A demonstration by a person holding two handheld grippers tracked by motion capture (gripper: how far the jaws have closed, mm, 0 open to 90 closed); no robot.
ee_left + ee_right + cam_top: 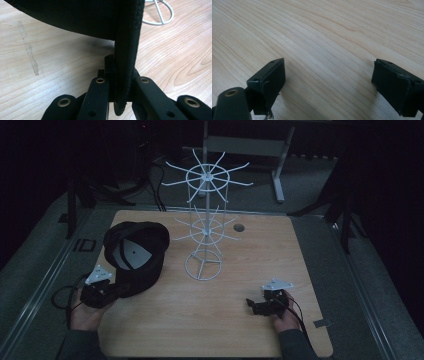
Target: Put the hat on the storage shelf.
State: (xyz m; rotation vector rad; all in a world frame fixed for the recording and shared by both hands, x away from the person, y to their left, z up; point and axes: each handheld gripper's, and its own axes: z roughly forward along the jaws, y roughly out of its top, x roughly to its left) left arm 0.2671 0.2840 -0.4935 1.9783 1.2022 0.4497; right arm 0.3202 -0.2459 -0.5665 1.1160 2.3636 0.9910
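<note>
A black cap lies on the left part of the wooden table, its grey inner lining facing up. My left gripper is shut on the cap's brim, which stands edgewise between the jaws in the left gripper view. A white wire rack with spoke-like hooks stands at the table's middle, its round base just beyond the cap. My right gripper rests low over the near right of the table, open, with bare wood between its pads.
A small round grommet sits in the table behind the rack. A pale smear marks the wood left of the cap. Dark floor, cables and stand legs surround the table.
</note>
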